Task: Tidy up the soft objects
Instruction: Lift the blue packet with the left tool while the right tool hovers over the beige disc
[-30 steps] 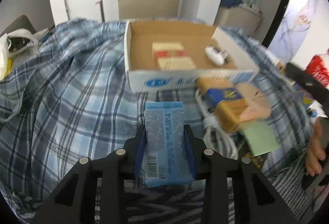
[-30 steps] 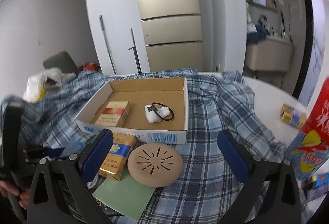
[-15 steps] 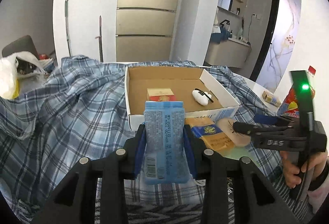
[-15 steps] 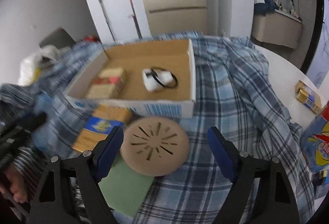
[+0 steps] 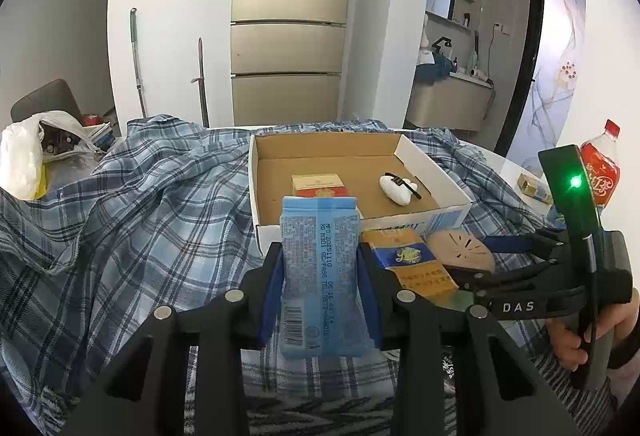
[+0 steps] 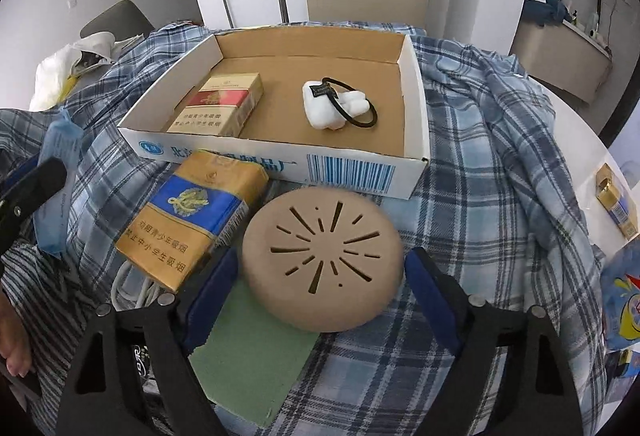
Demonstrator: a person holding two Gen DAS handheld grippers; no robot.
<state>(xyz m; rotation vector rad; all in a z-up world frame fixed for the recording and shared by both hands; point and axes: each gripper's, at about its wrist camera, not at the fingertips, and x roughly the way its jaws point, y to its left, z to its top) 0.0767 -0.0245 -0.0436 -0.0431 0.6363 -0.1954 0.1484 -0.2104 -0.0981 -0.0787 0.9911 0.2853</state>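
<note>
My left gripper (image 5: 319,276) is shut on a blue tissue pack (image 5: 320,276), held above the plaid cloth in front of the cardboard box (image 5: 256,191). The pack also shows at the left of the right wrist view (image 6: 56,175). My right gripper (image 6: 320,276) is open, its blue pads either side of a round tan slotted puff (image 6: 322,258) without touching it. The box (image 6: 416,107) holds a red-gold cigarette pack (image 6: 222,105) and a white soft toy with a black hair tie (image 6: 334,103).
A blue-gold cigarette pack (image 6: 192,220) lies left of the puff, a green sheet (image 6: 252,360) under it, white cable (image 6: 132,284) beside. A red bottle (image 5: 600,167) and a small gold box (image 6: 616,203) stand at the right. A white bag (image 5: 20,155) sits far left.
My right gripper has dropped and moved forward around the tan puff. My left gripper has lifted the tissue pack and tilted up to level.
</note>
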